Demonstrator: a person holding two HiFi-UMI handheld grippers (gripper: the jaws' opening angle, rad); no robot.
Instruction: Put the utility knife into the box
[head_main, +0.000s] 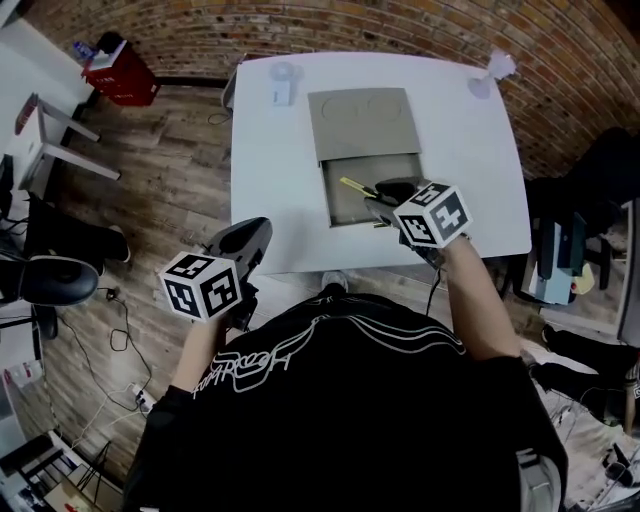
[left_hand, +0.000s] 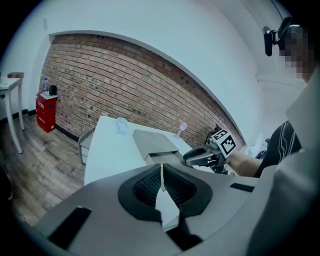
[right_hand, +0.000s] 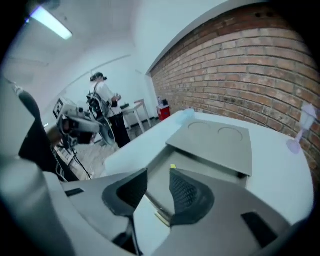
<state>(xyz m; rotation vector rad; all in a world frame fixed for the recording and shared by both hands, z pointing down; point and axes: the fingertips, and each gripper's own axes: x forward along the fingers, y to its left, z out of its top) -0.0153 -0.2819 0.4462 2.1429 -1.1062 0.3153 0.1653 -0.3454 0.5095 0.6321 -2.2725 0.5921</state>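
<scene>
The grey box (head_main: 334, 205) lies on the white table (head_main: 270, 200) with its lid (head_main: 363, 120) slid back, so the near half is uncovered. The utility knife (head_main: 357, 187), black with a yellow tip, lies inside that uncovered half. My right gripper (head_main: 385, 193) hangs over the box with its jaws open, and the pads do not press on the knife. In the right gripper view the knife's yellow tip (right_hand: 173, 166) shows beside the right jaw of this gripper (right_hand: 157, 175). My left gripper (head_main: 255, 232) is off the table's near left corner, shut and empty (left_hand: 161, 172).
A small clear cup (head_main: 282, 80) stands at the table's far left and a small white fan-shaped object (head_main: 495, 68) at the far right. A red cabinet (head_main: 120, 72) sits by the brick wall. A person (right_hand: 102, 100) stands far behind among equipment.
</scene>
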